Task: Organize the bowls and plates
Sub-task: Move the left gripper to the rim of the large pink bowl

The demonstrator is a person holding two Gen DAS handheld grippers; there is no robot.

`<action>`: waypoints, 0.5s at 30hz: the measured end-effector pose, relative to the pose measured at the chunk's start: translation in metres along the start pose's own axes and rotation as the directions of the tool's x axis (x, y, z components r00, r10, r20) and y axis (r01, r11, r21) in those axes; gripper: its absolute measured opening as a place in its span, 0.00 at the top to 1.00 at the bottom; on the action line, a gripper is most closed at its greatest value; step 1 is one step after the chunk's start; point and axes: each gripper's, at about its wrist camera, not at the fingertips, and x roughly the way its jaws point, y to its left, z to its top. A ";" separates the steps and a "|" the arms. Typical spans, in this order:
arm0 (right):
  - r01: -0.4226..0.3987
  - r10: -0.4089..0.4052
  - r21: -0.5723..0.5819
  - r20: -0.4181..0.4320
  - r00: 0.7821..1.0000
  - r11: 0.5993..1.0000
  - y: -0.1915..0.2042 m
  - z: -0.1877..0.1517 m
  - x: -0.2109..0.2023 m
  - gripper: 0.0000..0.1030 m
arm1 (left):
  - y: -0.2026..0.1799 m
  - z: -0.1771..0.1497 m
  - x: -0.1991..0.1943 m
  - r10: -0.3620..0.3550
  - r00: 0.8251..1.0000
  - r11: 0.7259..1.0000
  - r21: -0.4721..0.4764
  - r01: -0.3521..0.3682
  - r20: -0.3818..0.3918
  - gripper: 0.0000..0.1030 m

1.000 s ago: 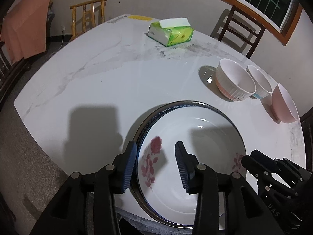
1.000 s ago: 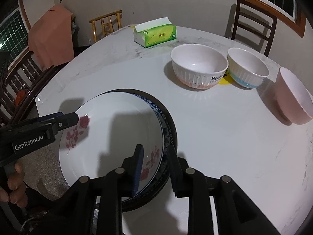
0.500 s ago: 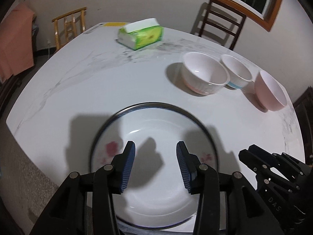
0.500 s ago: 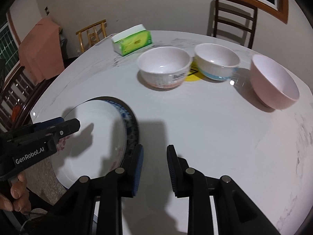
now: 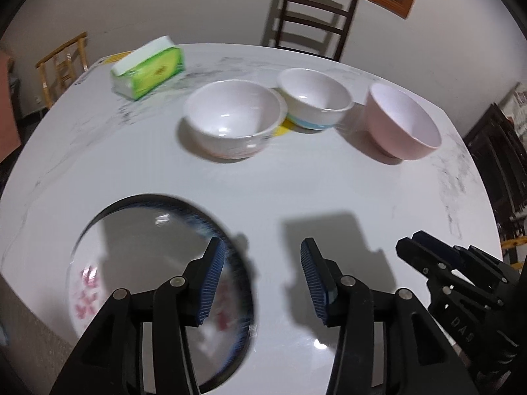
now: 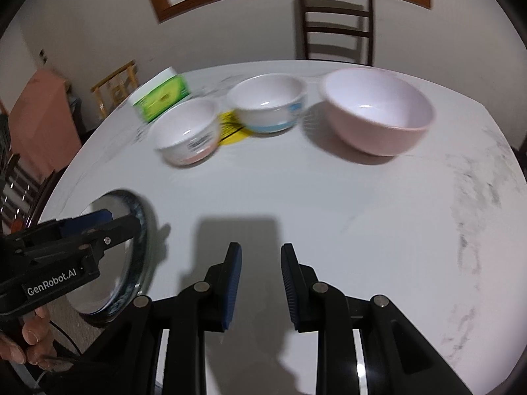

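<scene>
Plates (image 5: 138,263) lie stacked at the near table edge, under and just left of the left gripper (image 5: 262,279), whose jaws are opening with nothing between them but bare tabletop. Only the left wrist view shows the top plate's pink flower print; the right wrist view catches just the stack's blue-patterned rim (image 6: 140,217), half hidden behind the left gripper (image 6: 108,220) and the hand (image 6: 29,339) holding it. The right gripper (image 6: 260,283) hangs over bare marble table (image 6: 329,197), its jaws a narrow gap apart and empty. Farther ahead of both grippers stand three bowls in a row: a white one with a reddish base (image 6: 187,131), a white one with a blue band (image 6: 268,107) and a pink one (image 6: 377,110). Between the first two, the right view shows a yellow sticker (image 6: 232,128) more fully. Beyond sits a green tissue box (image 5: 148,69), then a dark chair (image 5: 313,13).
</scene>
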 end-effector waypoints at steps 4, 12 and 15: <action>0.021 -0.021 0.065 0.008 1.000 0.998 -0.038 0.010 -0.009 0.76 | -0.023 0.014 0.008 -0.042 0.999 0.999 0.014 0.043 -0.030 0.56; 0.042 -0.049 0.161 0.043 0.998 0.986 -0.099 0.037 -0.018 0.76 | -0.061 0.050 0.019 -0.082 0.995 0.995 0.044 0.084 -0.054 0.56; 0.015 -0.029 0.203 0.065 0.997 0.979 -0.117 0.051 -0.020 0.76 | -0.072 0.066 0.021 -0.121 0.991 0.992 0.027 0.123 -0.054 0.56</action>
